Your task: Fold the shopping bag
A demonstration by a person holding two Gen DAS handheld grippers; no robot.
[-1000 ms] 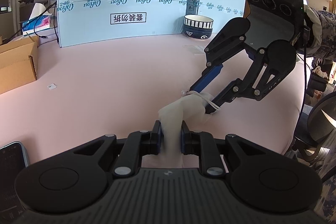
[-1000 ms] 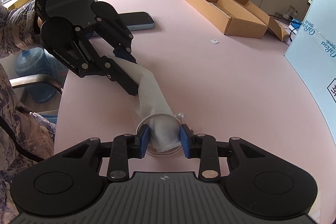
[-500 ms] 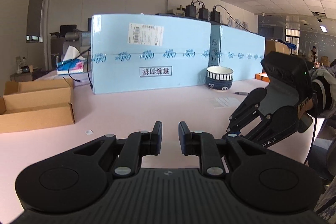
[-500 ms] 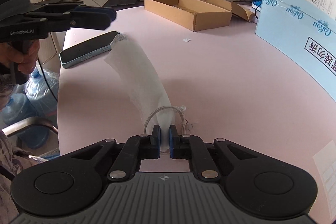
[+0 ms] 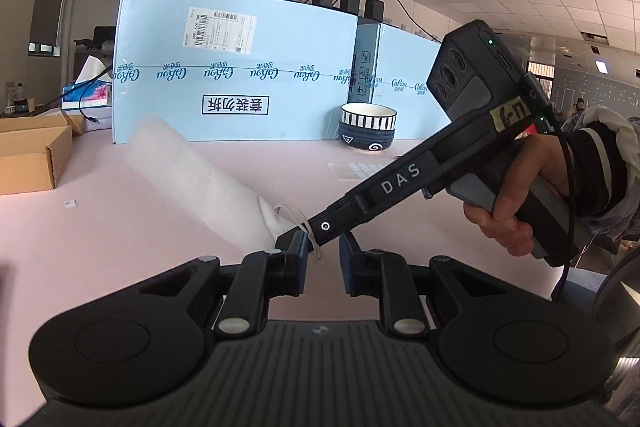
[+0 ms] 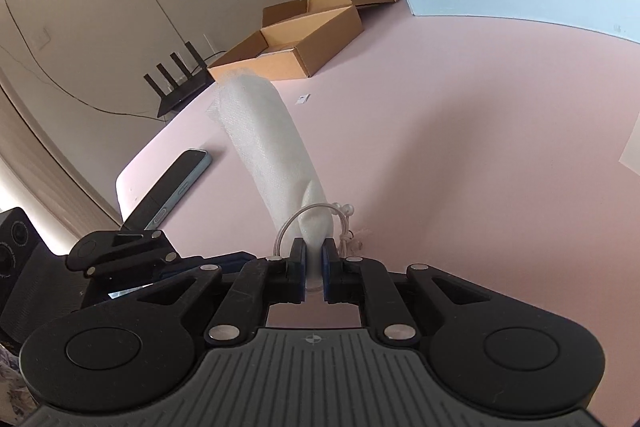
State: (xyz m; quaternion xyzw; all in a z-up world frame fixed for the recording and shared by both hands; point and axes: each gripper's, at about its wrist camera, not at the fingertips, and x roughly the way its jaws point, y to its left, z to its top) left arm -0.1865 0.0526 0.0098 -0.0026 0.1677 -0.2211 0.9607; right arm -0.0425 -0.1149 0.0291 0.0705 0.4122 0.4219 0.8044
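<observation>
White mesh shopping bag (image 6: 266, 147), rolled, elastic-looped, pinched at near end by right gripper (image 6: 313, 259). Left gripper (image 5: 322, 261) spread, empty. Risk: unsupported far end unrolls or slips free.

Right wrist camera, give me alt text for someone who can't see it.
The right gripper pinches one end of a rolled white bag, lifted above a pink table. A phone and cardboard box lie beyond.

Bowl (image 5: 368, 126) before panel (image 5: 236, 67), carton (image 6: 296, 39) left, phone (image 6: 168, 193) at table (image 6: 480, 147) edge
</observation>
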